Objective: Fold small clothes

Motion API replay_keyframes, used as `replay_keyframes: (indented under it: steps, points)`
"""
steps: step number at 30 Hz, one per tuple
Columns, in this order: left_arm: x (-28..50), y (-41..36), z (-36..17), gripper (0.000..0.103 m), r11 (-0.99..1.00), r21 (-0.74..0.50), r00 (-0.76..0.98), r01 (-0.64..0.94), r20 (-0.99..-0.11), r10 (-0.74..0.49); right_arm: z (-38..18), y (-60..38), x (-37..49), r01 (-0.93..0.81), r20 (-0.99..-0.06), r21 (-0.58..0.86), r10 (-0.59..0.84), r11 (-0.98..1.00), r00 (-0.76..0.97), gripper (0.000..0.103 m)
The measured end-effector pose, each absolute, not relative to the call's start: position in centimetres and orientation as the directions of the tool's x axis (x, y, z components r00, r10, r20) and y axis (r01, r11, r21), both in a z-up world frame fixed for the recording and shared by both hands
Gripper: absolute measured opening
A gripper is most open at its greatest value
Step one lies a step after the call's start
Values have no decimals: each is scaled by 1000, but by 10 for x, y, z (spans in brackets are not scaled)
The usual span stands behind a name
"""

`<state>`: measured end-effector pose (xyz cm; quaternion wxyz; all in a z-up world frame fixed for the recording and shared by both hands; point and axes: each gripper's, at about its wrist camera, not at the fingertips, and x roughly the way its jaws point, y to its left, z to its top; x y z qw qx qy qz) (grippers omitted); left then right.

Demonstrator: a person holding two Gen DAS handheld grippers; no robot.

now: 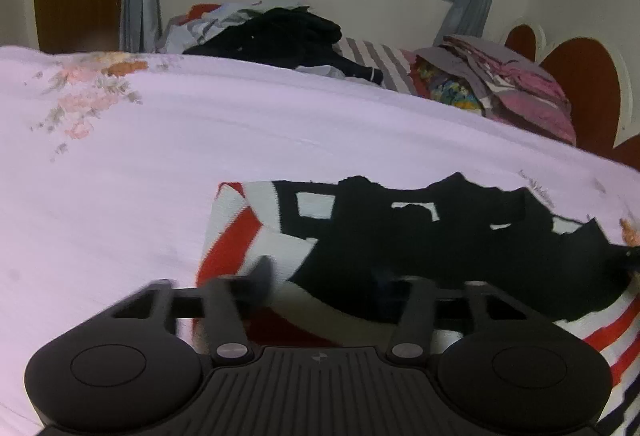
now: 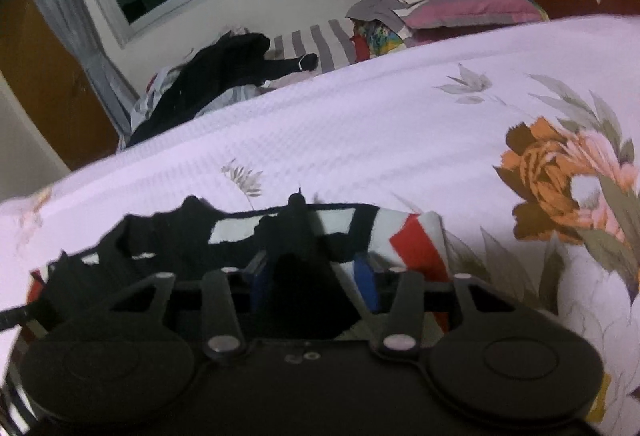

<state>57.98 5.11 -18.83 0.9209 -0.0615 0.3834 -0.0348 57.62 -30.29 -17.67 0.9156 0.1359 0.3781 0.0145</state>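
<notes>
The small black, white and red garment (image 1: 400, 236) lies on the pale floral bedspread (image 1: 160, 156) directly ahead of and partly under both claws; the right claw (image 2: 298, 260) is pinching a raised tuft of its black fabric, while the left claw (image 1: 332, 276) stands spread above the near edge with nothing between its fingers. Because only one side is held, lifting now would likely drag the cloth askew, bunching the fold. The thin pinch could also slip free, and the soft bedspread just below could get caught instead.
</notes>
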Motion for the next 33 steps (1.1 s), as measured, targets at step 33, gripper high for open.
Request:
replay_keyframes:
  steps: [33]
  points:
    - [549, 33, -137, 6, 997, -62, 765, 38, -640, -69, -140, -264, 542, -53, -629, 238, 195, 970, 752, 33]
